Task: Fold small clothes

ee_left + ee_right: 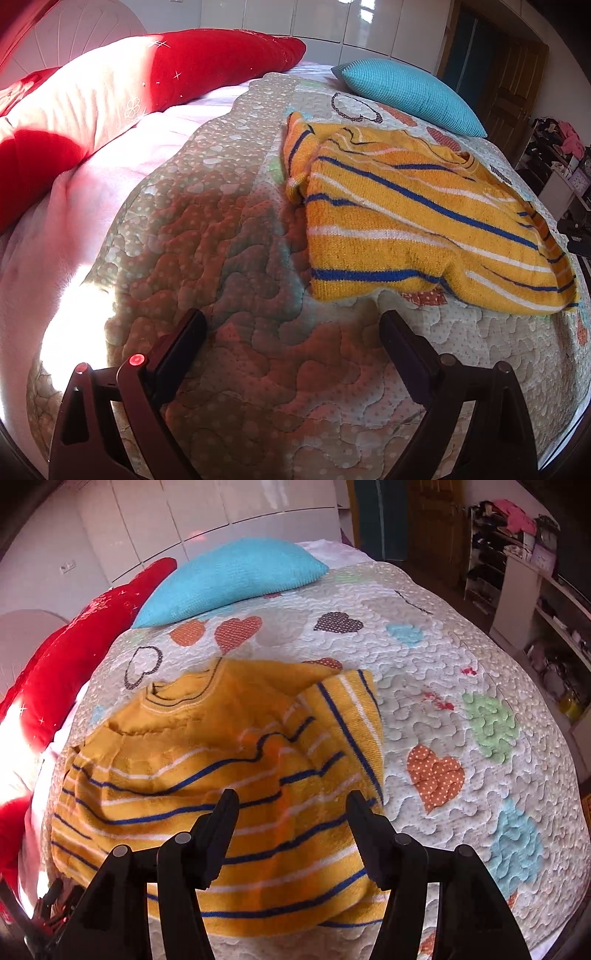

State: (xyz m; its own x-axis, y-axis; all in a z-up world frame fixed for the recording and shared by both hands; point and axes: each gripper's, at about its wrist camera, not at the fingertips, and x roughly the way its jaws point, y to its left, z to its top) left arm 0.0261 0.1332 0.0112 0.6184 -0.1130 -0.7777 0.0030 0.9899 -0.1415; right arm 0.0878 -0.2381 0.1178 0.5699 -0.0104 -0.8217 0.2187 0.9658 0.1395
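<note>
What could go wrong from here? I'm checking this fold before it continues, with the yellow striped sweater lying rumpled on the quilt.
1. The sweater is already bunched, one sleeve flopped over; folding now could lock in creases.
2. The right gripper stands open over thick knit and might pinch two layers.
3. The left gripper is over bare quilt, away from the cloth.

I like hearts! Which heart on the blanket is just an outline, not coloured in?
The outline heart beside the sweater's collar: only a dark dotted line, blanket showing through. The others are filled patches.
</note>
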